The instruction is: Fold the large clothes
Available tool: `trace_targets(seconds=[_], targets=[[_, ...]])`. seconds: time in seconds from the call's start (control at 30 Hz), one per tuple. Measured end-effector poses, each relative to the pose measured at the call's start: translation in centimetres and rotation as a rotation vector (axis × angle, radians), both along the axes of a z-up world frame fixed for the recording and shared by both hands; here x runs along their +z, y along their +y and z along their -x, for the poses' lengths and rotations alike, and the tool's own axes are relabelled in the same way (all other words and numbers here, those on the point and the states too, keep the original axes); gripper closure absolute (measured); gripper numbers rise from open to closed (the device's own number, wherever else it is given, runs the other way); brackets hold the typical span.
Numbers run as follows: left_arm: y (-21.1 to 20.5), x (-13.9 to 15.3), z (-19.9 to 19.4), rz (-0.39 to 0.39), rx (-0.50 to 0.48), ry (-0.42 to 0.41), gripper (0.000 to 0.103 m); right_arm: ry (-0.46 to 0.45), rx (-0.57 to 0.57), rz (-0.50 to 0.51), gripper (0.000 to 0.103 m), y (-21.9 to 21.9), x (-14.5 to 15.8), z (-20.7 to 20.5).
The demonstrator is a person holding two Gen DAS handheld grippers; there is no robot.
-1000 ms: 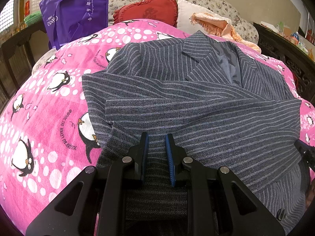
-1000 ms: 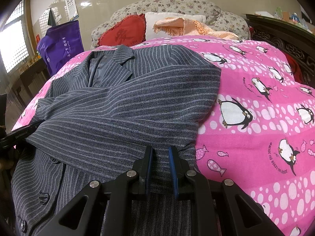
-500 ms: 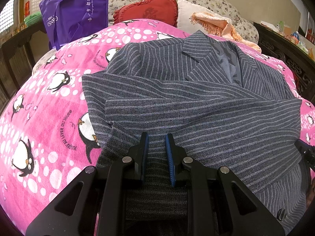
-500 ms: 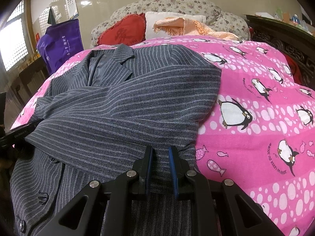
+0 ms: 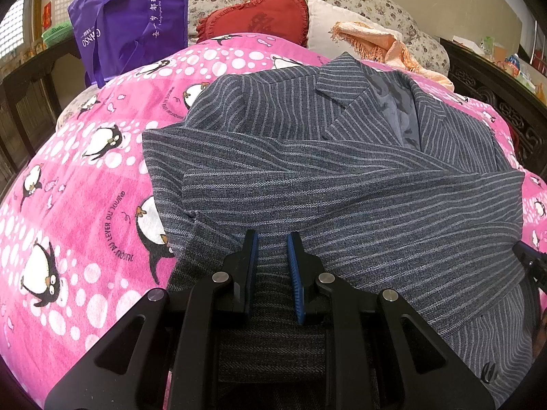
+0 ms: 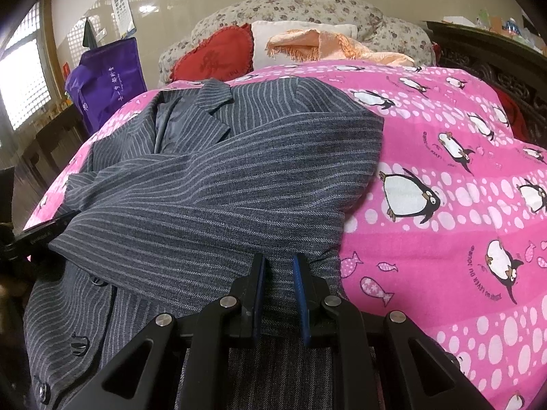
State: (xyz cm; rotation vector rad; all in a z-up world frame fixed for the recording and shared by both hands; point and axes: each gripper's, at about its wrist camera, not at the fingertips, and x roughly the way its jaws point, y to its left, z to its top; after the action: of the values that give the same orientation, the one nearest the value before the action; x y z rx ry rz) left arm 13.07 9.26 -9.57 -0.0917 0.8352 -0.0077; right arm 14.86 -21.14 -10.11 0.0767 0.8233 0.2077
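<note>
**Both grippers clamped on the jacket's near hem**

Your left gripper (image 5: pixel 272 241) has its jaws nearly together, pinching a fold of the grey striped jacket (image 5: pixel 342 184) at its near edge, toward 6 o'clock in the left view. Your right gripper (image 6: pixel 277 263) does the same on the other near corner, its jaws clamped on the cloth.

The jacket lies on the bed over a pink penguin quilt (image 6: pixel 444 177), collar away from you at 12 o'clock, both sleeves folded across the chest. In the left view, bare quilt shows at 9 o'clock; in the right view, at 3 o'clock.

Beyond the collar sit a red heart cushion (image 5: pixel 259 17) and a peach fringed scarf (image 5: pixel 379 46). A purple bag (image 5: pixel 133 17) hangs at 11 o'clock.
</note>
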Motion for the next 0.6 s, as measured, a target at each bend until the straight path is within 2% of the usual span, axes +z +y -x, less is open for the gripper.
trace_targets(seconds=[0.17, 0.6], targets=[[-0.09, 0.04, -0.1, 0.006, 0.0, -0.003, 0.086, -0.002, -0.001, 0.027, 0.088, 0.37, 0.09, 0.07], [-0.06, 0.01, -0.06, 0.007, 0.001, -0.003, 0.086, -0.003, 0.007, -0.006, 0.085, 0.02, 0.2, 0.19]])
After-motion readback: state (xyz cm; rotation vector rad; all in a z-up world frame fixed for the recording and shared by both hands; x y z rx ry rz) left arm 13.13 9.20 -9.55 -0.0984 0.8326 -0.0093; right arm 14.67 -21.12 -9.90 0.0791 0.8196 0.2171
